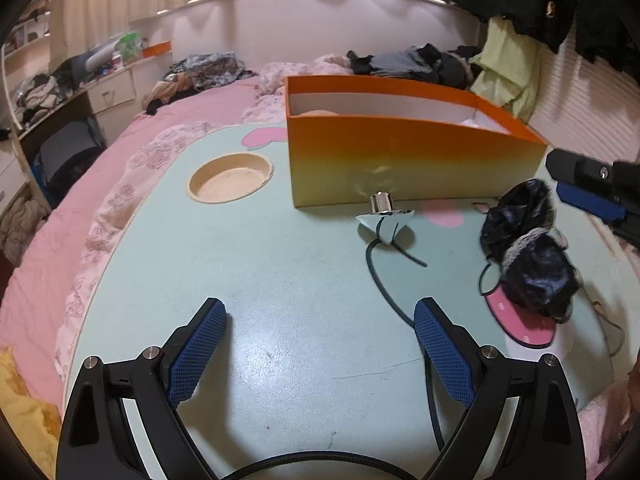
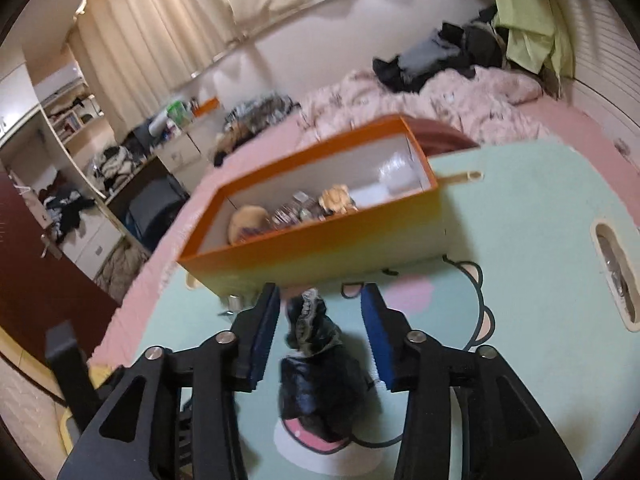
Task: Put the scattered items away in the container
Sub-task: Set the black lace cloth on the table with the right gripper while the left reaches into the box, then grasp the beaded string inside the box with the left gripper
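- On the table (image 1: 280, 280), the right gripper (image 2: 320, 336) straddles the black scrunchie (image 2: 316, 360), jaws spread without touching, lined up for pinching.
- Left gripper (image 1: 320, 344) hangs spread and empty, clear of the orange box (image 1: 400, 160).

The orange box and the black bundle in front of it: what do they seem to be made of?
The orange box looks like stiff cardboard with a smooth, matte printed skin: straight thin walls, sharp corners, white inside, colour fading to yellow low down. The black bundle looks like soft, glossy fabric or thin plastic film: it crumples and catches highlights, with a grey ruffled edge. Which one, the pictures leave open.
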`<state>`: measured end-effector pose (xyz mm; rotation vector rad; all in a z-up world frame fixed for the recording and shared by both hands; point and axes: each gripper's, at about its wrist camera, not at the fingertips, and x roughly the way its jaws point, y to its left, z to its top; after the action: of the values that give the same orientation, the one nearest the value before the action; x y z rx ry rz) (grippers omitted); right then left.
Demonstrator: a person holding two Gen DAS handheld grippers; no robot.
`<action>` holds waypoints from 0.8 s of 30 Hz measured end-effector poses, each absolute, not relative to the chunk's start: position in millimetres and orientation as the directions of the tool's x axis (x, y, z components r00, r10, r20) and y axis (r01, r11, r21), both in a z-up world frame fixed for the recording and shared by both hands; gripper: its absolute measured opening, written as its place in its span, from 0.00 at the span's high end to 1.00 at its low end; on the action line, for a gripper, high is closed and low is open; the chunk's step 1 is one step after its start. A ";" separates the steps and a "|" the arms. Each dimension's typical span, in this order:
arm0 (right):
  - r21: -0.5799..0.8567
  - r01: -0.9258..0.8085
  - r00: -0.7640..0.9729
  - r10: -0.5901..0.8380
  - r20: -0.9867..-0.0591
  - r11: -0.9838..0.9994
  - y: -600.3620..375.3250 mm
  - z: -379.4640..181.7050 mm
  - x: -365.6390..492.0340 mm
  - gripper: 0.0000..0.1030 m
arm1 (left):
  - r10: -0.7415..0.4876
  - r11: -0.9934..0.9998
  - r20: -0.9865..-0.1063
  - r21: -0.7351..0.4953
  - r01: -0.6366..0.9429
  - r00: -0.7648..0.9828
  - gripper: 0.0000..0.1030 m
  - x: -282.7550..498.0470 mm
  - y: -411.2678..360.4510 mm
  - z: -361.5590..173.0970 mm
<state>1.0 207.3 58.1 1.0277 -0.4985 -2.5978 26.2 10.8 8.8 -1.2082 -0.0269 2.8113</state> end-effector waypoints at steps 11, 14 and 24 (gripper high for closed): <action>0.445 0.175 -0.709 -0.426 -0.562 -0.878 210.7 73.5 7.8 0.57 | 0.292 -0.956 -0.757 -0.232 -0.177 -0.584 0.24 -52.4 11.0 119.9; 0.459 0.163 -0.712 -0.426 -0.558 -0.873 216.9 72.4 6.9 0.57 | 0.280 -0.958 -0.842 -0.215 -0.189 -0.461 0.39 -97.7 28.0 114.0; 0.518 0.142 -0.703 -0.455 -0.547 -0.843 231.0 64.5 3.5 0.57 | 0.225 -0.972 -0.943 -0.202 -0.119 -0.244 0.49 -138.2 43.9 63.8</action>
<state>3.5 231.0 64.5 0.9891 -0.6393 -2.5473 -138.2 43.9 63.8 -1.7791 -0.1293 2.3149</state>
